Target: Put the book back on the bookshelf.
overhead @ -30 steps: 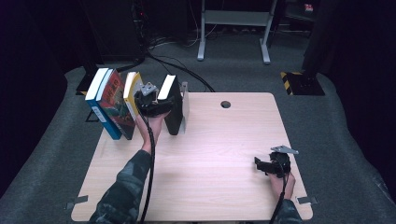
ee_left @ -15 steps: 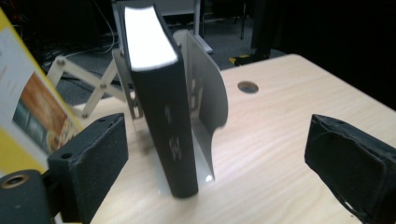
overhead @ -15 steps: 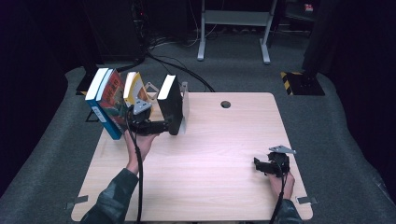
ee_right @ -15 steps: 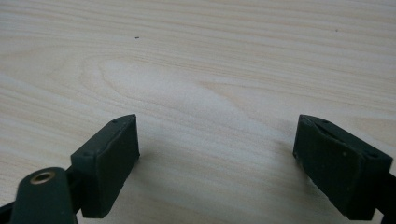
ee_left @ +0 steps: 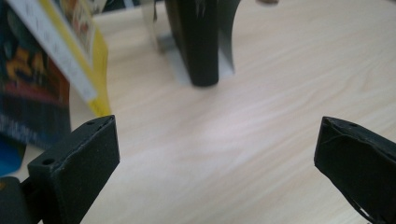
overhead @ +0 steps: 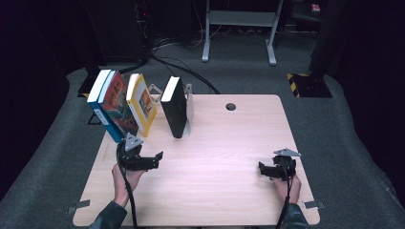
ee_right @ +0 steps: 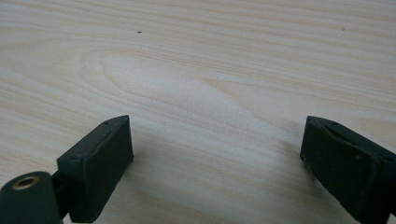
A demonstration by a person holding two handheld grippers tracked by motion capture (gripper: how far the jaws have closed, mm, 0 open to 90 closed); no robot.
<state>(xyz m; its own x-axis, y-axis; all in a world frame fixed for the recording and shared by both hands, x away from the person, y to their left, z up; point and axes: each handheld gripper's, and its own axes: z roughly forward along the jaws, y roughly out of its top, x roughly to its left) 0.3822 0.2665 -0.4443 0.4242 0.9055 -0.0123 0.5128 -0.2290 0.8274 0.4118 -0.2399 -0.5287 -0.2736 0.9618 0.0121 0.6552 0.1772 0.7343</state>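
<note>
Three books lean together at the table's back left: a blue one point(overhead: 102, 112), a red illustrated one point(overhead: 119, 107) and a yellow one point(overhead: 143, 102). A black book point(overhead: 174, 112) stands upright against a grey metal bookend point(overhead: 189, 107); the left gripper view shows the same black book point(ee_left: 201, 42) and the yellow book point(ee_left: 88, 60) ahead. My left gripper point(overhead: 156, 161) point(ee_left: 219, 140) hovers low over the near left of the table. Its jaws have just been opening and nothing is between them. My right gripper point(overhead: 262, 170) point(ee_right: 217, 140) rests at the near right. Its jaws have also been opening over bare wood.
The light wooden table point(overhead: 224, 143) has a round cable hole point(overhead: 230, 106) at the back. Dark carpet surrounds it, with cables point(overhead: 162, 52) and a metal stand point(overhead: 239, 28) on the floor behind.
My left gripper has drawn back from the black book toward the near left edge and sunk lower. The black book stays upright against the bookend. The right hand has not moved.
</note>
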